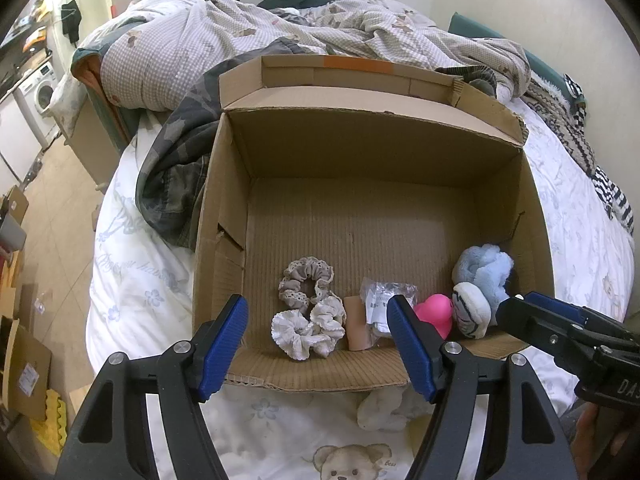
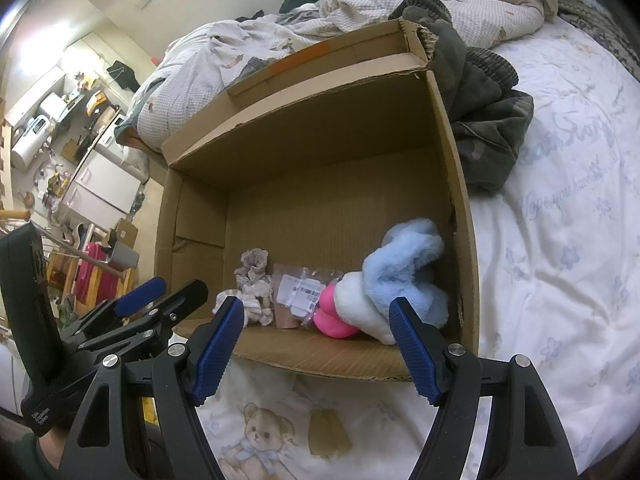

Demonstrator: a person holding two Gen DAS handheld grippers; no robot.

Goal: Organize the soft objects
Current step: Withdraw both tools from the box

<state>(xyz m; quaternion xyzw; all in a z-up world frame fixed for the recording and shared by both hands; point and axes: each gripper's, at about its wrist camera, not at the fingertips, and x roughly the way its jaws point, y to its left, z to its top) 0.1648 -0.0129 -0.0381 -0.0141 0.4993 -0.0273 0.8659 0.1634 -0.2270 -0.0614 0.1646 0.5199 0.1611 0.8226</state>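
Left hand-held gripper (image 1: 320, 344) open, empty, poised at near rim of cardboard box (image 1: 536, 216). Right hand-held gripper (image 2: 318, 342) likewise open, holding nothing, at same rim. Inside box, along near wall: scrunchies (image 1: 308, 308), packaged item (image 1: 384, 304), pink toy (image 1: 434, 314), blue-and-white plush (image 1: 480, 284). Box resting on bed (image 2: 560, 260) beside rumpled quilt (image 1: 240, 36).

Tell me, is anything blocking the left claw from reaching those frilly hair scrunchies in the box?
Nothing visible blocks it. The left gripper hangs open over the cardboard box's low near edge, and the scrunchies lie uncovered just beyond, with a plastic packet beside them, not over them.
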